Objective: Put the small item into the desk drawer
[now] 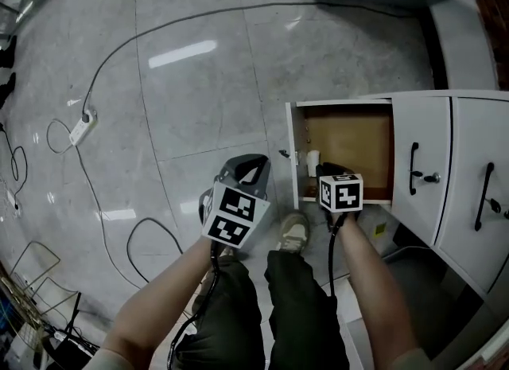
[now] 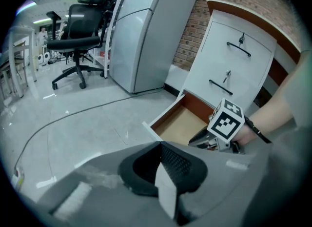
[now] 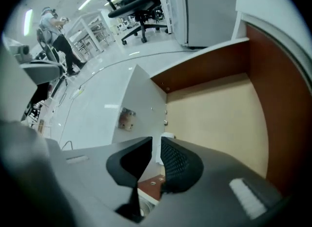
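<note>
The desk drawer point(image 1: 350, 142) stands pulled open, its brown wooden bottom point(image 3: 214, 118) bare. A small white item point(image 1: 312, 161) stands upright inside, by the front left corner. My right gripper point(image 1: 332, 173) hovers over the drawer's front part, just right of the item. In the right gripper view the item point(image 3: 168, 136) shows just beyond the right gripper point(image 3: 156, 142), whose jaws stand a narrow gap apart and do not press on it. My left gripper point(image 1: 242, 171) hangs outside the drawer, to its left, above the floor. The left gripper point(image 2: 161, 146) is shut and holds nothing.
White cabinet fronts with black handles point(image 1: 413, 168) stand right of the drawer. A power strip point(image 1: 82, 128) and cables lie on the tiled floor at left. The person's shoe point(image 1: 294, 231) is in front of the drawer. An office chair point(image 2: 78, 30) and a grey cabinet point(image 2: 146, 30) stand further off.
</note>
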### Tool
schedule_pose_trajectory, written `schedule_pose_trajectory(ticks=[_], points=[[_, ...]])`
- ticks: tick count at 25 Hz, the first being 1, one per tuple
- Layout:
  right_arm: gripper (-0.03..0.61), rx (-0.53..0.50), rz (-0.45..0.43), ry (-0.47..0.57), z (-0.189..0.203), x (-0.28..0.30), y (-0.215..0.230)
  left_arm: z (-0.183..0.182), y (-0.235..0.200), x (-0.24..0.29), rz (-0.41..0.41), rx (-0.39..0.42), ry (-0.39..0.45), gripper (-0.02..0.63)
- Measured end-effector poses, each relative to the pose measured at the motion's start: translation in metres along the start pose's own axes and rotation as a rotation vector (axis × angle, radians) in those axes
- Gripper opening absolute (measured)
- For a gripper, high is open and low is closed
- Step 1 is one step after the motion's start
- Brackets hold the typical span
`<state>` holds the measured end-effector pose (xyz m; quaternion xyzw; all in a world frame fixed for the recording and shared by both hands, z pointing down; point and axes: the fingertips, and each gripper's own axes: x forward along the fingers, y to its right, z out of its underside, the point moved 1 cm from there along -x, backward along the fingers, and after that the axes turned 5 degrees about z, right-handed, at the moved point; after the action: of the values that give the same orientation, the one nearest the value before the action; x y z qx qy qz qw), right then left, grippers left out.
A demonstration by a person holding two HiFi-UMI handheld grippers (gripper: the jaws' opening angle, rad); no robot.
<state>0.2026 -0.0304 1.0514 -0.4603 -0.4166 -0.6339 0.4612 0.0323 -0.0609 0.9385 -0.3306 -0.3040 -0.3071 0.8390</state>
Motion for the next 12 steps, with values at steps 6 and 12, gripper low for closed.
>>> schedule_pose_trajectory(ticks=[6,12], points=[[0.029,0.018,-0.035,0.127,-0.05,-0.092,-0.024,-0.065,0.012,-0.063,-0.021,0.073,0.045,0.003],[0.012,0.065,-0.102,0.296,-0.108,-0.215,-0.067,-0.13,0.03,-0.143,-0.043,0.121,0.112,0.003]])
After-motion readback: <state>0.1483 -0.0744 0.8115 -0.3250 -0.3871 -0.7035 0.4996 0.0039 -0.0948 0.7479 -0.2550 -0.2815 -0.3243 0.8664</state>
